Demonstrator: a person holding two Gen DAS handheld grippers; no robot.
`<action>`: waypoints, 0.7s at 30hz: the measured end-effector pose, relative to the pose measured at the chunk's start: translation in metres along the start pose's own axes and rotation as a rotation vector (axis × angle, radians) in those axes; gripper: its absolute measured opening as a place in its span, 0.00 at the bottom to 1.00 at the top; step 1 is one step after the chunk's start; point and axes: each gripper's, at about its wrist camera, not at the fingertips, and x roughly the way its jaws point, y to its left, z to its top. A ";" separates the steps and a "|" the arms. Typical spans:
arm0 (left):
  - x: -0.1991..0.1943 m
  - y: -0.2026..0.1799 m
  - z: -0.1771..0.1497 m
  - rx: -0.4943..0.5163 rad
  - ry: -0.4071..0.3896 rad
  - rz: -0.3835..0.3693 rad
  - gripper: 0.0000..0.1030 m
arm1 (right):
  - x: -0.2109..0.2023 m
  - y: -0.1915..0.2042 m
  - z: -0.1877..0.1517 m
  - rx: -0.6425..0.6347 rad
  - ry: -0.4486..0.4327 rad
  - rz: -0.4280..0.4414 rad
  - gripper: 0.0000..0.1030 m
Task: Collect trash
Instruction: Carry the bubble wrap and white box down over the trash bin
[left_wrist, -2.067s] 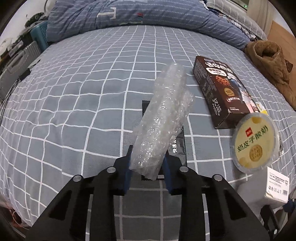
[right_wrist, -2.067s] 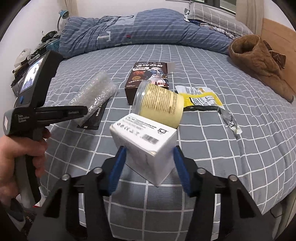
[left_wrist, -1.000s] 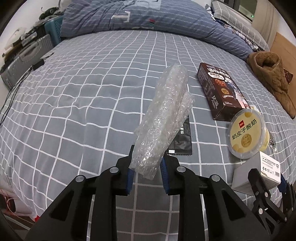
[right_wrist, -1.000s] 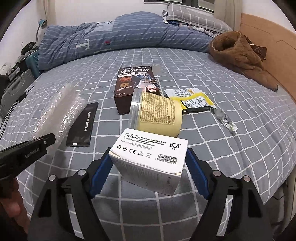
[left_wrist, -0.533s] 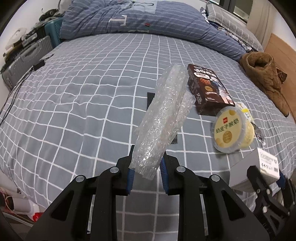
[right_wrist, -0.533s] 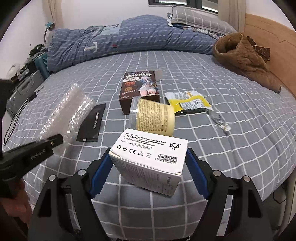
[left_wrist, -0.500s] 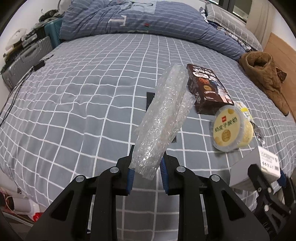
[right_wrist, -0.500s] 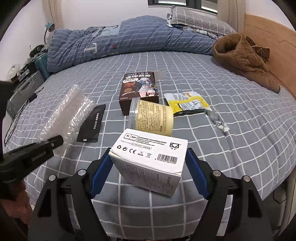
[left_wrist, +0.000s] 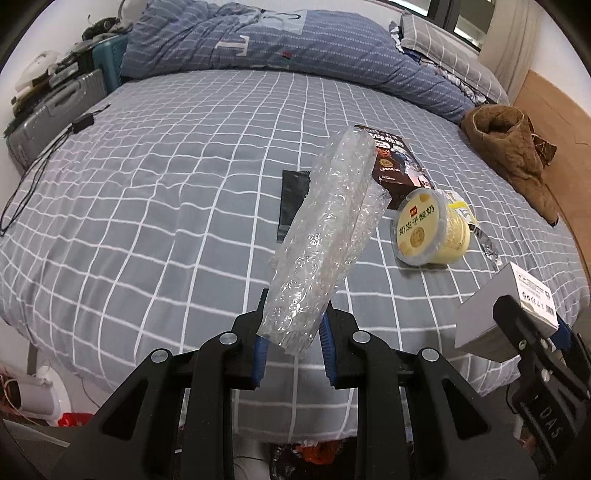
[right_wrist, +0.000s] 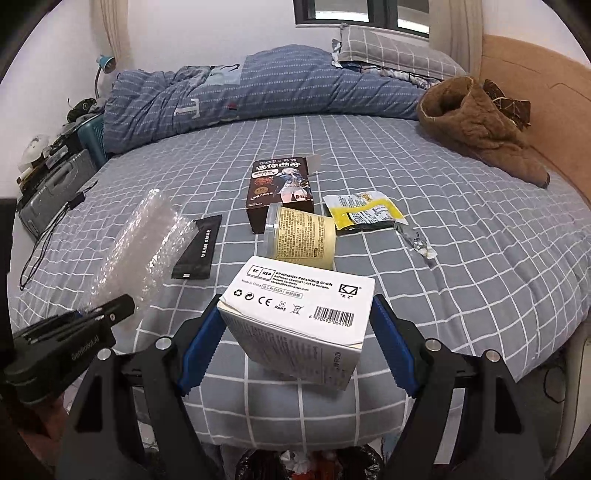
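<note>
checked bed (right_wrist: 480, 236): brown box (right_wrist: 281, 188), yellow tub (right_wrist: 303, 237), black packet (right_wrist: 198, 248)

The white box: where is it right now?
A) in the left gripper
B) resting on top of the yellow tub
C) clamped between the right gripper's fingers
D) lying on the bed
C: the white box sits clamped between the right gripper's blue pads, lifted clear of the bed.

Grey bedsheet (right_wrist: 461, 229) with white grid, pale yellow tub (right_wrist: 303, 236), white box (right_wrist: 299, 314).
</note>
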 end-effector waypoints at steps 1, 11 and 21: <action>-0.003 0.001 -0.002 -0.003 -0.001 -0.001 0.23 | -0.003 0.000 -0.001 0.000 -0.002 0.001 0.73; -0.026 0.004 -0.029 -0.012 -0.002 -0.008 0.23 | -0.028 -0.004 -0.011 0.000 -0.012 0.005 0.73; -0.047 0.000 -0.051 0.000 -0.014 -0.017 0.23 | -0.047 -0.002 -0.025 -0.036 -0.014 0.011 0.73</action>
